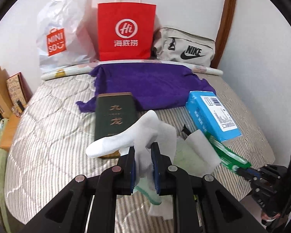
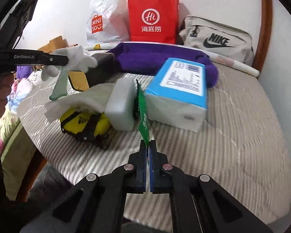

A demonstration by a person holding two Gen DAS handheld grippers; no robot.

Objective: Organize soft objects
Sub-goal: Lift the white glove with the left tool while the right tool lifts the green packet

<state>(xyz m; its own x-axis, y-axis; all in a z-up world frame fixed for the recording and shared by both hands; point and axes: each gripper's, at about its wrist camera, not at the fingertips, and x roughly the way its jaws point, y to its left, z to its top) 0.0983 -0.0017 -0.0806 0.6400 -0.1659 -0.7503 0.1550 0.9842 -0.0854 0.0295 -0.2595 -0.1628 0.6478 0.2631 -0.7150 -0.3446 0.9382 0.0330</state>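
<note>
Behind the bed [image 1: 48, 136], bags read MINISO [image 1: 56, 42], Nike [image 1: 192, 53].

Striped bed [image 2: 232, 145]; purple towel [image 1: 151, 85], tissue pack [image 2: 180, 93].

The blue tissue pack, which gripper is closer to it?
Right. The right gripper pinches a green wrapper lying against the blue tissue pack; the left gripper holds a white sock farther left.

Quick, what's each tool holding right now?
Left tool: closed on the white sock.
Right tool: closed on the green wrapper.
</note>
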